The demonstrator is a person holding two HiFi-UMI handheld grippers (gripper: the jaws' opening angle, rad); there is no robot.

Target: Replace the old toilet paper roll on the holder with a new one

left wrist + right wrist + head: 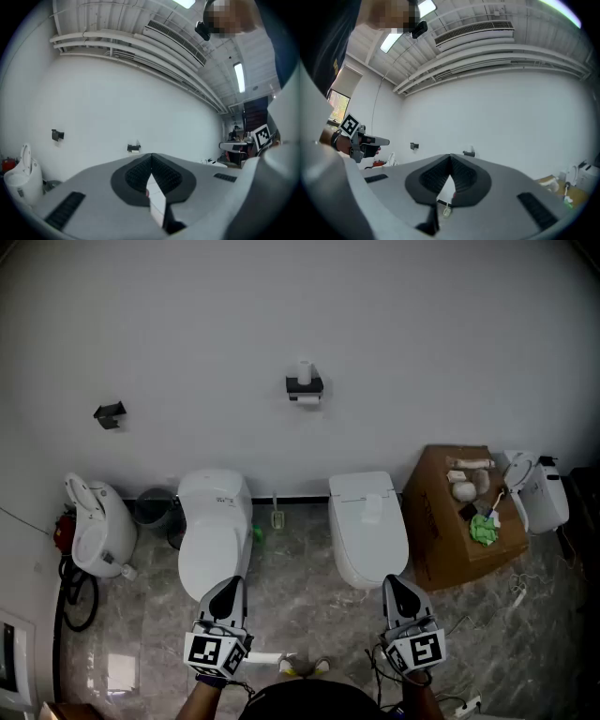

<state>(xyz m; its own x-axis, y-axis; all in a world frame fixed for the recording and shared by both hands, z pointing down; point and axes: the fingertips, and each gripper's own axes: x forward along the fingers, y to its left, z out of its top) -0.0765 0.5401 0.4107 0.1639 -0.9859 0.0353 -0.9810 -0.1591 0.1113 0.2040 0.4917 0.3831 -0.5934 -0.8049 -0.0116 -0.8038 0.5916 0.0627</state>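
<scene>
Holder (305, 387) is fixed to the back wall (422, 343), above the gap between the left toilet (215, 531) and right toilet (367, 526), which stand side by side; a paper roll (304, 371) stands on top of it. A second bracket (110, 414) is on the wall well to its left. A cardboard box (436, 512) sits just right of the right toilet, a bin (153, 506) left of the left toilet

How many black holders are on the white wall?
2. The left holder looks bare. The middle holder has a white roll standing on top. None seems hidden.
</scene>
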